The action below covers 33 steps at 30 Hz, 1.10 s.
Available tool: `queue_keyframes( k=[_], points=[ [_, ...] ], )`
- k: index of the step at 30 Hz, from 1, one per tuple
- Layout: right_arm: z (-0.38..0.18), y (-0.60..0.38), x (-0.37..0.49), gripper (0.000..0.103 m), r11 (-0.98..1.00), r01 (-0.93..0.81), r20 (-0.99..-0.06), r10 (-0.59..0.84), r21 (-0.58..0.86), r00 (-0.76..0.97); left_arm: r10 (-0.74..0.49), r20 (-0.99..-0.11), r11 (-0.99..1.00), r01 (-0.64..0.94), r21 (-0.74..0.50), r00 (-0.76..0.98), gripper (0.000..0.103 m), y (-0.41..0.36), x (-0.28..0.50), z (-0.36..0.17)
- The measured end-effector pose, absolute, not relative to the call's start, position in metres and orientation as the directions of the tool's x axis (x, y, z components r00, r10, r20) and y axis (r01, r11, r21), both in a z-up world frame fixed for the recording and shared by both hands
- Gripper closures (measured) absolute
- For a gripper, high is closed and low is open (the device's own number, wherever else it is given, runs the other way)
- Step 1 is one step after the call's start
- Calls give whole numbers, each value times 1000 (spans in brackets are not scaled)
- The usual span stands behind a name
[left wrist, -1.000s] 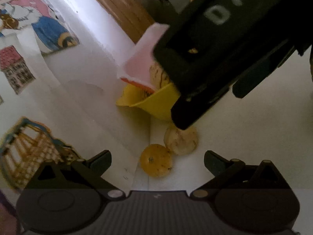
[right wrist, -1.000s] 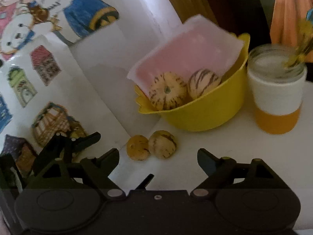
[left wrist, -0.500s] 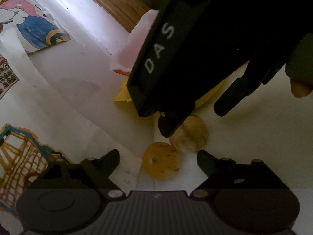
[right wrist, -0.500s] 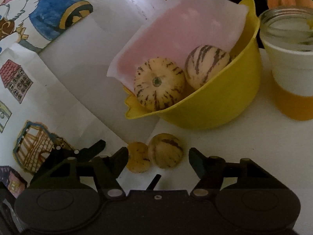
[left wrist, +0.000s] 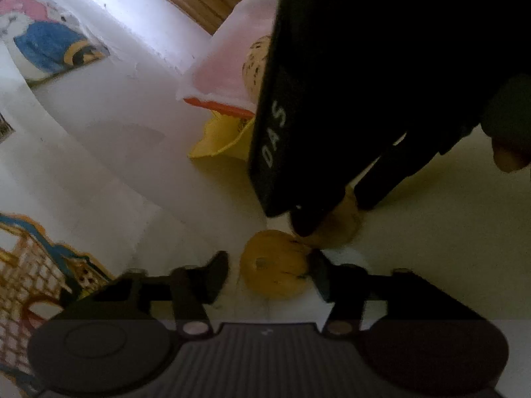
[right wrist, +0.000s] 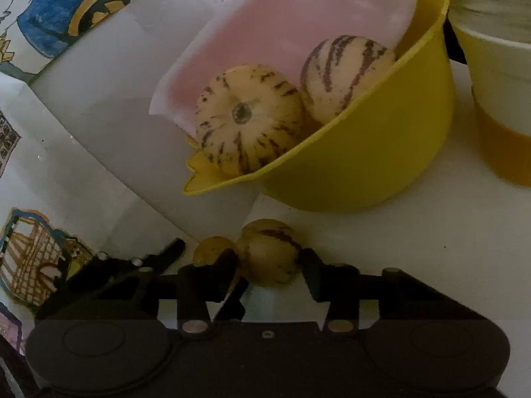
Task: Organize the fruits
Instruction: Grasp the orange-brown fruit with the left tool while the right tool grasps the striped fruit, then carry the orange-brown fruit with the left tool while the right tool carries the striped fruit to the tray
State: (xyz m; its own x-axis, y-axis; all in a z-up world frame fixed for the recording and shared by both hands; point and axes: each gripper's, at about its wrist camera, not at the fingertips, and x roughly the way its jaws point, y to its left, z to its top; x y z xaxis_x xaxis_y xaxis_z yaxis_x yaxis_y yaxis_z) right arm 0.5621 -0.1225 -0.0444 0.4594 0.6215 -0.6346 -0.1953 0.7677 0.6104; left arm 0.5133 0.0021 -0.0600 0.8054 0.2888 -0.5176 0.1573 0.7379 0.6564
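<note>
Two fruits (right wrist: 267,252) (left wrist: 275,267) lie between spread tongs: right gripper (right wrist: 268,265) brackets the striped one, left gripper (left wrist: 268,275) the yellow.

A striped fruit (right wrist: 269,251) is bracketed on the desk (right wrist: 415,232) by the right gripper (right wrist: 267,260) jaws; a smaller fruit (right wrist: 210,251) lies beside it, below the yellow bowl (right wrist: 365,162) holding two more

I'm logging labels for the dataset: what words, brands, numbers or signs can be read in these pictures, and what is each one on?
"DAS": white letters on the black body of the right claw, seen from the left wrist camera.
Nothing else reads: the drawings on the paper sheets are pictures with no legible words, and the jar and yellow bowl show no text.
</note>
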Motion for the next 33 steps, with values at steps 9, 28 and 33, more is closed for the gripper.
queue_keyframes(
  k=[9,28,33],
  points=[
    [-43,-132,560,59,765,-170,-646,622,621,443,300,-539,778,125,616,787,59,2,508,-55],
    [-10,-178,509,66,810,-346,-727,581,473,366,186,-597,874,147,464,780,54,2,431,-19],
    [-9,-169,510,46,799,-355,-691,600,486,403,164,-571,875,148,460,804,40,5,430,-16]
  ],
)
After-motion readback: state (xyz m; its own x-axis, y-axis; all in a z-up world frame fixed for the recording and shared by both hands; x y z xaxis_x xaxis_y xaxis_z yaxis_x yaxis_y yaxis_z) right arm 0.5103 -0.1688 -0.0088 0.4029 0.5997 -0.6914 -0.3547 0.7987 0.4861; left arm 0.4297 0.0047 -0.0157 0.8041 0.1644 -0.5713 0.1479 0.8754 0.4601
